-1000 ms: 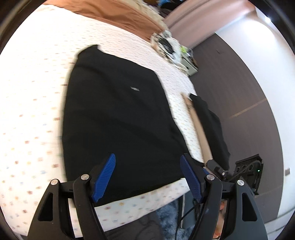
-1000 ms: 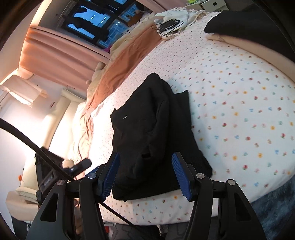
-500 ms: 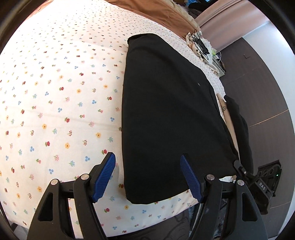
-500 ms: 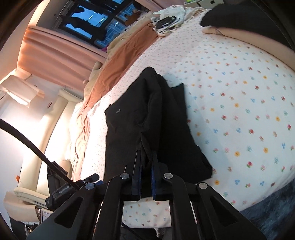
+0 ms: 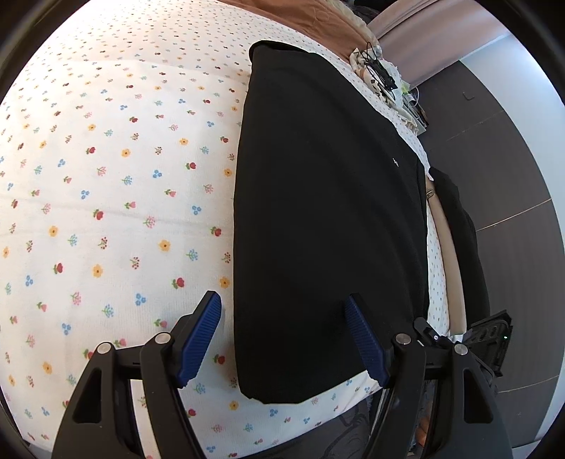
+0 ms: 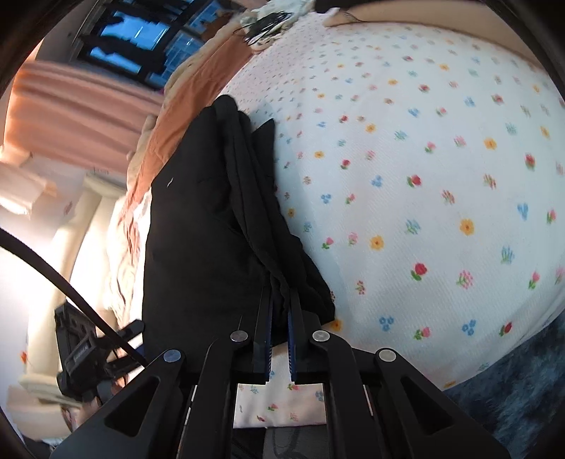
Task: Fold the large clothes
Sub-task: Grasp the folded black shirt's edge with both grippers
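A large black garment point(image 5: 328, 212) lies flat on the flowered bed sheet point(image 5: 106, 183), reaching to the bed's near edge. My left gripper point(image 5: 284, 335) stands open over its near left corner, one blue pad over the sheet, the other over the cloth, neither pressing. In the right wrist view the same black garment point(image 6: 197, 226) lies bunched into long folds, and my right gripper point(image 6: 280, 310) is shut on a gathered fold at its near edge. The flowered bed sheet point(image 6: 441, 183) spreads to the right of it.
A brown blanket point(image 5: 300, 17) lies at the head of the bed. A second dark cloth point(image 5: 462, 240) hangs over the beige bed rail on the right. Cables and small items point(image 5: 381, 74) sit near the far corner. A black device point(image 6: 81, 349) with a cable stands left of the bed.
My right gripper went from open to shut on a fold of the black garment and sank lower. My left gripper dropped closer to the bed and swung over the garment's near left corner.
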{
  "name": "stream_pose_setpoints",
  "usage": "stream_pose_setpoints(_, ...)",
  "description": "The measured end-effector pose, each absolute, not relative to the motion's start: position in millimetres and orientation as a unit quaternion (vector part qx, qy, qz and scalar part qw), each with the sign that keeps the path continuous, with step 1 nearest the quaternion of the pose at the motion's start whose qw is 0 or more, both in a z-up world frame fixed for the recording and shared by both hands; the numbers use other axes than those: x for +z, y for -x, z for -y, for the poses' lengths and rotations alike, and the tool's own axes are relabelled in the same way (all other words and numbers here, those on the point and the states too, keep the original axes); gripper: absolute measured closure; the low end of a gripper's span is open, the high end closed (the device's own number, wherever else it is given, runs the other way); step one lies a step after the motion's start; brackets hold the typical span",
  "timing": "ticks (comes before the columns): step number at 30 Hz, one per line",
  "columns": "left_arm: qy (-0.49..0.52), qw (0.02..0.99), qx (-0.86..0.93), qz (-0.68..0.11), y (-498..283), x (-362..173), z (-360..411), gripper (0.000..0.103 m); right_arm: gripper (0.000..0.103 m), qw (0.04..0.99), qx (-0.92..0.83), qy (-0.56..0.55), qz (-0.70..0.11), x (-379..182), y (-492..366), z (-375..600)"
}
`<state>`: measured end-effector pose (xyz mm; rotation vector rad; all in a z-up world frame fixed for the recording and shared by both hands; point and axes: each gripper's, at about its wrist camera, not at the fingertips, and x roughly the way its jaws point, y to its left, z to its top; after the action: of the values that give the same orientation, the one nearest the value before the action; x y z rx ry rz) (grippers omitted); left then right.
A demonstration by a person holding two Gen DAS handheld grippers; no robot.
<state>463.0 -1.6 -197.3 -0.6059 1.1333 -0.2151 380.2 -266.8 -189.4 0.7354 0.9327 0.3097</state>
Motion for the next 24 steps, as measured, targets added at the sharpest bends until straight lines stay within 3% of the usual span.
stream_pose_setpoints(3,0.289,0.796,-0.106,-0.522,-469,-197,-2,0.030,0.098,0.819,0.164,-0.331,-0.439,-167,-380,267)
stream_pose_setpoints(6,0.291,0.799,-0.110,-0.514,-477,-194,-6,0.030,0.089,0.829,0.175,-0.316,-0.428,-147,-383,268)
stream_pose_setpoints(8,0.293,0.801,-0.111,-0.510,-484,-192,-10,0.030,0.060,0.834,0.181,-0.314,-0.417,-138,-389,272)
stream_pose_setpoints(10,0.292,0.804,-0.111,-0.506,-491,-190,-14,0.030,0.047,0.837,0.187,-0.315,-0.406,-127,-398,273)
stream_pose_setpoints(17,0.292,0.807,-0.117,-0.500,-526,-189,-21,0.030,0.047,0.848,0.210,-0.298,-0.385,-101,-451,269)
stream_pose_setpoints(24,0.289,0.811,-0.111,-0.496,-553,-194,-26,0.030,0.047,0.828,0.244,-0.291,-0.414,-107,-519,249)
